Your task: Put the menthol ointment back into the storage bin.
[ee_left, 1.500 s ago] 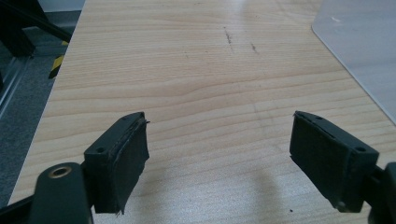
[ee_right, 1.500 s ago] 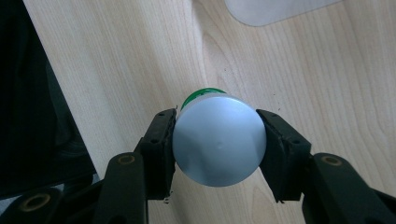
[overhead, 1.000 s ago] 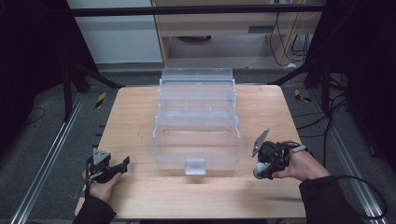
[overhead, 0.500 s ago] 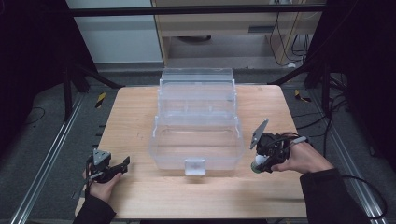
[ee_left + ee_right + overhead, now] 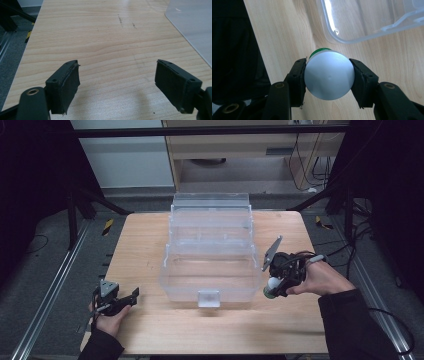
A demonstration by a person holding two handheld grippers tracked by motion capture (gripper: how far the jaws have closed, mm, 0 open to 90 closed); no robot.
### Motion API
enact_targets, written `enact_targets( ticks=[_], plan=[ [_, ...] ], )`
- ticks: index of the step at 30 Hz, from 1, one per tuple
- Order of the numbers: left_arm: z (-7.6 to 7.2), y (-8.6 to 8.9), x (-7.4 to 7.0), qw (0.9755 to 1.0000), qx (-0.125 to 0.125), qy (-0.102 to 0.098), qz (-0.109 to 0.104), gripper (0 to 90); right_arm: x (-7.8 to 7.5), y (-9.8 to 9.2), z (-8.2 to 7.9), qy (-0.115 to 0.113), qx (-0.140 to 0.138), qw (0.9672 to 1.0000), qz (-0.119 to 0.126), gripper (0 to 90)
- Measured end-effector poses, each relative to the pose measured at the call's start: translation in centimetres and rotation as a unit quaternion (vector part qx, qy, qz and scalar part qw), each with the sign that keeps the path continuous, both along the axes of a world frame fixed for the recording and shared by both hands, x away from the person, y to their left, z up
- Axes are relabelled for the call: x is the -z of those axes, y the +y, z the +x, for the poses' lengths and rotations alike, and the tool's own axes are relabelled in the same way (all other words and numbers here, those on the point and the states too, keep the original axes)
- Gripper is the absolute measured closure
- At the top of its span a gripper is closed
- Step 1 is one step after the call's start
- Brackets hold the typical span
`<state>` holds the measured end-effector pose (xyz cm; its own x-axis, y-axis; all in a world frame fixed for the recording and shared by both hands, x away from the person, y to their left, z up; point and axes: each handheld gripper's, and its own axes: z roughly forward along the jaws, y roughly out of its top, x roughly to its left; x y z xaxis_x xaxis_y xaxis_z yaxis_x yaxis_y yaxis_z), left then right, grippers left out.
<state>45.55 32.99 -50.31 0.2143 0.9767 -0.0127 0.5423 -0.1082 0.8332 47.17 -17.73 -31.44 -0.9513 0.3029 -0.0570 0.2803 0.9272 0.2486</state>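
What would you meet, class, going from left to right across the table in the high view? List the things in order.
Left gripper, jaws open and empty → clear plastic box → white bottle with green cap held in the right gripper → the person's right hand.

One clear plastic box [image 5: 210, 265], one white bottle [image 5: 329, 78] with a green cap, one wooden table [image 5: 140, 240], two grippers
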Motion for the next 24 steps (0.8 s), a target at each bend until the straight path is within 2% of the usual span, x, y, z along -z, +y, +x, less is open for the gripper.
enact_targets(
  ticks=[11, 24],
  plan=[
    [0.0, 0.0, 0.0, 1.0, 0.001, 0.0, 0.0, 19.1, -1.2, 0.7, 1.4, -0.002, -0.009, 0.9999, 0.008, 50.3],
    [0.0, 0.0, 0.0, 1.0, 0.001, 0.001, -0.003, 19.2, -1.1, 1.9, 3.9, -0.004, -0.013, 0.9998, 0.011, 50.3]
  ],
)
